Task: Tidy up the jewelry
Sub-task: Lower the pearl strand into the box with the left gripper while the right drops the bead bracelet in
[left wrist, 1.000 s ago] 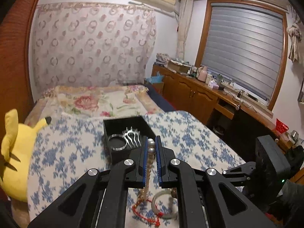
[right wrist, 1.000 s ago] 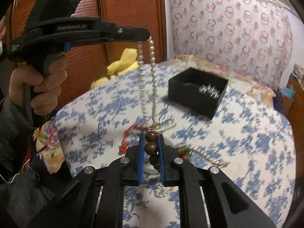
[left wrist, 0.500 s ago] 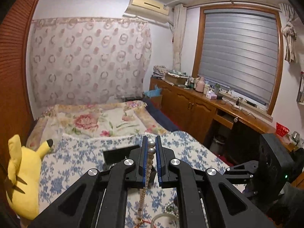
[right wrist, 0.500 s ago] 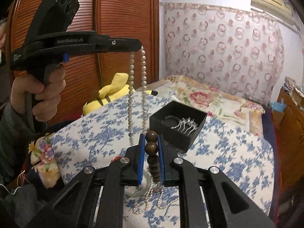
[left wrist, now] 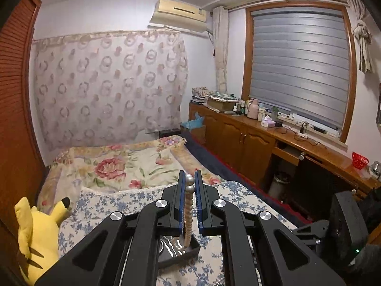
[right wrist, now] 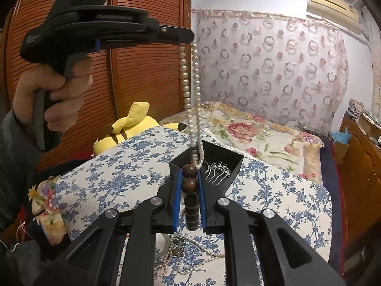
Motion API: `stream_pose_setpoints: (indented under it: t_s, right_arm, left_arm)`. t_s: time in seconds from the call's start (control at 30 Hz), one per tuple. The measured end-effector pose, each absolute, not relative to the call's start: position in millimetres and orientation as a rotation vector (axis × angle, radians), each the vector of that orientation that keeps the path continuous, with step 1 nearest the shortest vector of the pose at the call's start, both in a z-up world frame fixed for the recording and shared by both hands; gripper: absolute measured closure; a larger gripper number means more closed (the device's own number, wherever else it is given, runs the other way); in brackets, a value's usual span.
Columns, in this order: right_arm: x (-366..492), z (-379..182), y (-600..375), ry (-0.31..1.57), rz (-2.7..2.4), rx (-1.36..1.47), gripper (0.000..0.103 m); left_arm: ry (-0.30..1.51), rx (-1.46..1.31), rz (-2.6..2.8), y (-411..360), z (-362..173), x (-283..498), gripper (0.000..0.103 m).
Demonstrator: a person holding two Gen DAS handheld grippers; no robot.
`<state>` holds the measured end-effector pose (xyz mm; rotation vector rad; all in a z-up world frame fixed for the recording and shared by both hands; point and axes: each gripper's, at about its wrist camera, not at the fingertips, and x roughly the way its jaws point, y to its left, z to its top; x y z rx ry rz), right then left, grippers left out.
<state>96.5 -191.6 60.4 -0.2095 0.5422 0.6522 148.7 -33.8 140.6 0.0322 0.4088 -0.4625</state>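
My left gripper [left wrist: 189, 181] is shut on a white pearl necklace [left wrist: 188, 212] and holds it high. In the right wrist view the left gripper [right wrist: 188, 37] shows at upper left with the pearl necklace [right wrist: 194, 83] hanging down, its lower end inside the black box [right wrist: 232, 166]. The black box [left wrist: 190, 249] lies under the left gripper. A silver hair comb [right wrist: 218, 171] lies in it. My right gripper [right wrist: 189, 178] is shut on a dark brown wooden bead string [right wrist: 190, 186], just in front of the box.
Another pearl strand [right wrist: 190, 257] and a pale bangle [right wrist: 166, 245] lie on the blue floral cloth [right wrist: 123, 166] below my right gripper. A yellow plush toy [left wrist: 38, 233] sits at the left. A wooden cabinet [left wrist: 250, 143] runs along the right.
My left gripper has risen and moved forward over the black box, and the pearl necklace's end now hangs into it. My right gripper has moved closer to the box with the brown beads.
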Motion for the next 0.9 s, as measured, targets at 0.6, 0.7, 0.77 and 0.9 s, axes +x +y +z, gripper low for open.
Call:
stream_pose_setpoints:
  t_s: [0.6,0.7,0.77,0.9]
  right_arm:
    - [106.0,43.9,-207.2,0.574,0.614,-0.187,0.088]
    - [106.1,43.9,-207.7,0.574,0.613,-0.185,0.088]
    - [106.1,43.6,-207.8,0.576,0.613,-0.185,0.088]
    - [108.3,41.9,-208.4,0.576,0.604,-0.184,0.088]
  left_arm:
    - [0.534,-0.025,-0.47,-43.1,101.5,223.6,0.096]
    - [0.537,-0.025,-0.47,-44.9,106.6,229.2,0.096]
    - [0.543,-0.03,-0.476,-45.1,107.8,231.4,0.096]
    - [0.572,-0.02,-0.481,-48.7,98.4,235.8,0.096]
